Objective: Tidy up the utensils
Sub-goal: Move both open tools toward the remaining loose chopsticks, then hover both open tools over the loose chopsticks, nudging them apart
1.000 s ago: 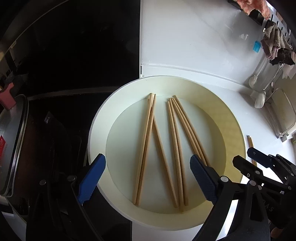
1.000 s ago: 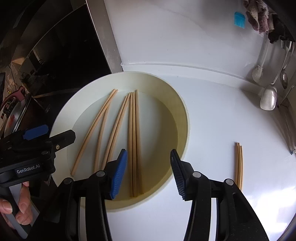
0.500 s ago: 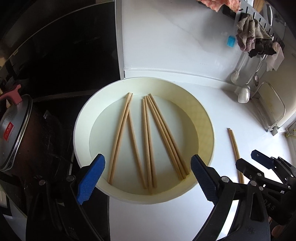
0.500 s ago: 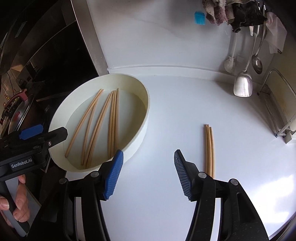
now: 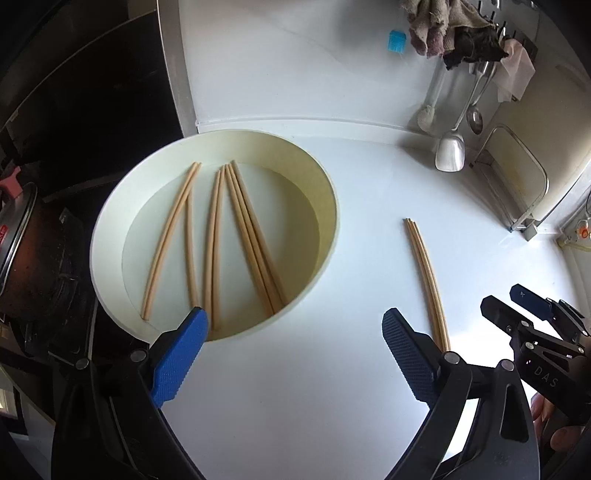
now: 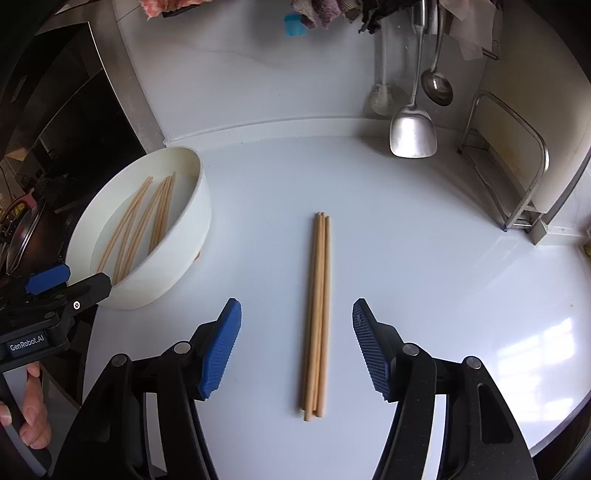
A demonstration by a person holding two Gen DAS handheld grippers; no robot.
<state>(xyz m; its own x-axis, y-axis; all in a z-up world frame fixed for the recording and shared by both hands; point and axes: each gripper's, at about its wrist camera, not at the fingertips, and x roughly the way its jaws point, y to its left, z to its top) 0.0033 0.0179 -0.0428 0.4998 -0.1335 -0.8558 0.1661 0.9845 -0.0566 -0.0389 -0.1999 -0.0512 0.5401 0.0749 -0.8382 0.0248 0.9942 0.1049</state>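
A round cream bowl [image 5: 328, 206] holds several wooden chopsticks [image 5: 243, 236]; it also shows at the left of the right wrist view [image 6: 184, 236]. A small bundle of chopsticks [image 6: 317, 314] lies on the white counter, also seen in the left wrist view [image 5: 426, 273]. My right gripper [image 6: 296, 347] is open and empty, its blue pads [image 6: 221, 343] on either side of the bundle's near half, above it. My left gripper [image 5: 291, 358] is open and empty, over the counter by the bowl's near rim.
A metal spatula [image 6: 413, 133], a ladle [image 6: 437, 86] and cloths [image 5: 454, 33] hang at the back wall. A wire rack [image 6: 506, 162] stands at the right. A dark stove with a pot [image 5: 22, 251] lies left of the bowl.
Both grippers have moved right and back from over the bowl. The right one now straddles the counter bundle. Both stay open.
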